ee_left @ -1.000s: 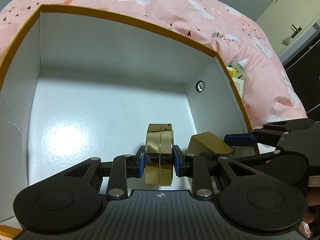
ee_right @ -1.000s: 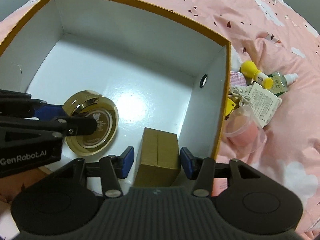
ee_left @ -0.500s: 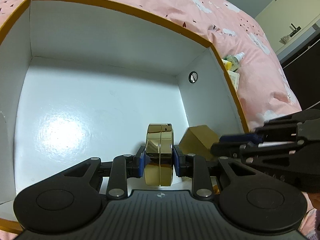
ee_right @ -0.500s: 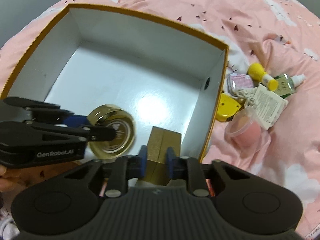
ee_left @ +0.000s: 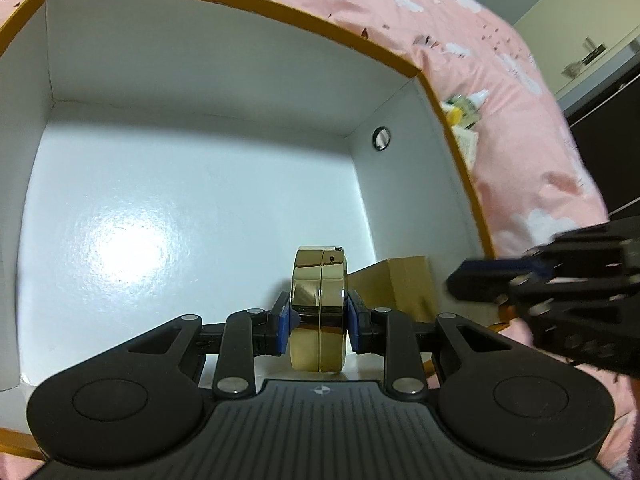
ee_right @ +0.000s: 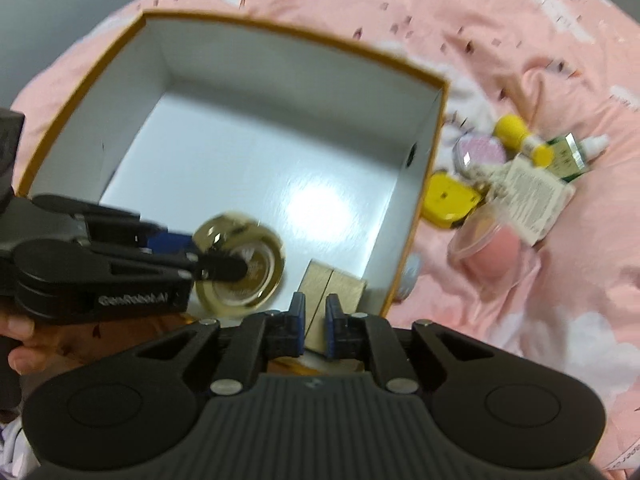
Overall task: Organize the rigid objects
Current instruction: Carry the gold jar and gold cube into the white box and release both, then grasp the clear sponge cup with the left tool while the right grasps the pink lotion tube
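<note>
Everything sits on a bed covered by a pink quilt [ee_right: 500, 32] printed with white clouds and tiny dark hearts, and a big open box [ee_left: 224, 92] with white inner walls and a mustard-orange rim takes up most of both views. The left gripper [ee_left: 318, 320] is clamped on a round gold compact [ee_left: 319, 312], holding it on edge with the blue pads pressed against its two flat faces; it's shiny, mirror-like, with a seam running around the middle, and it hangs low over the box floor near the front right part. From the right wrist view you can see the compact's face [ee_right: 240, 268], gold with concentric rings and some small print I can't read because of blur. Just beside it, in the near right corner of the box, stands a matte gold cardboard carton [ee_right: 334, 286] with a crease down the middle. The right gripper [ee_right: 316, 322] has its fingers nearly together above that carton and doesn't seem to grip anything. Outside the box on the quilt lies a heap of small stuff: a yellow case [ee_right: 450, 200], a pink sponge in a clear shell [ee_right: 490, 248], a white leaflet box [ee_right: 536, 196], a yellow-capped bottle [ee_right: 520, 136].
</note>
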A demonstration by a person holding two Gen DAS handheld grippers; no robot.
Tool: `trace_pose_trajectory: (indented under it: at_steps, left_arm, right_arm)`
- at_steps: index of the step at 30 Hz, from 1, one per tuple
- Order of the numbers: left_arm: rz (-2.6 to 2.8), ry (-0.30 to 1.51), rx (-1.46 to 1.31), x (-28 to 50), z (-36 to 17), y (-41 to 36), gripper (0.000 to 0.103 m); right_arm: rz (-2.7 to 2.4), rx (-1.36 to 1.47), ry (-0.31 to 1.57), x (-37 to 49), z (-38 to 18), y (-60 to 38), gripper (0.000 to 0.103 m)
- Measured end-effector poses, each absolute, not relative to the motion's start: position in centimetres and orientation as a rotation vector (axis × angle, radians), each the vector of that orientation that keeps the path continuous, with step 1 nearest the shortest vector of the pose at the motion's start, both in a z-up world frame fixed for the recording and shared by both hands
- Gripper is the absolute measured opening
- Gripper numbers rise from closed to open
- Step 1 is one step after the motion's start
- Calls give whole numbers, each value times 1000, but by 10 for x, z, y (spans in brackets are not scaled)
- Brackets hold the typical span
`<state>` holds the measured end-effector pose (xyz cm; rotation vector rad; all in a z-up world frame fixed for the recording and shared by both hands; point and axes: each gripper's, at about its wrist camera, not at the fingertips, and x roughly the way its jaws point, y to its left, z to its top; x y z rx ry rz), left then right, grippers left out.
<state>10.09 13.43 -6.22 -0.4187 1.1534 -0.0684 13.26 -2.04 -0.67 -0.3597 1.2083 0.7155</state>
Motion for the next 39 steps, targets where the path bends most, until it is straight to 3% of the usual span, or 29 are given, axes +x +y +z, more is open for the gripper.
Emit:
trace_pose_trajectory:
  at_steps: [8,16,21,32,35,39]
  left_arm:
    - [-67,1210,-391,112,-67,116,31]
    - [-126,1206,-455,114,-64,108,40]
    - [-157,1183,-426,112,-61,102,36]
    - [-127,1159,-376,107,-54,102,37]
    - [-131,1120,-345,105,-43,102,37]
    - [-188,1053,-231,107,-20,87,37]
  right_arm:
    - [636,-154,1115,133,8,-56,11]
    - [538,7,1094,137,-6,-87,12]
    - [517,57,1093,134,-16,-97,27]
    - [542,131,1064,132,-18,-117,35]
    - [545,165,1036,133,-14,-129,48]
    - [515,124,1014,135,-13,-144,50]
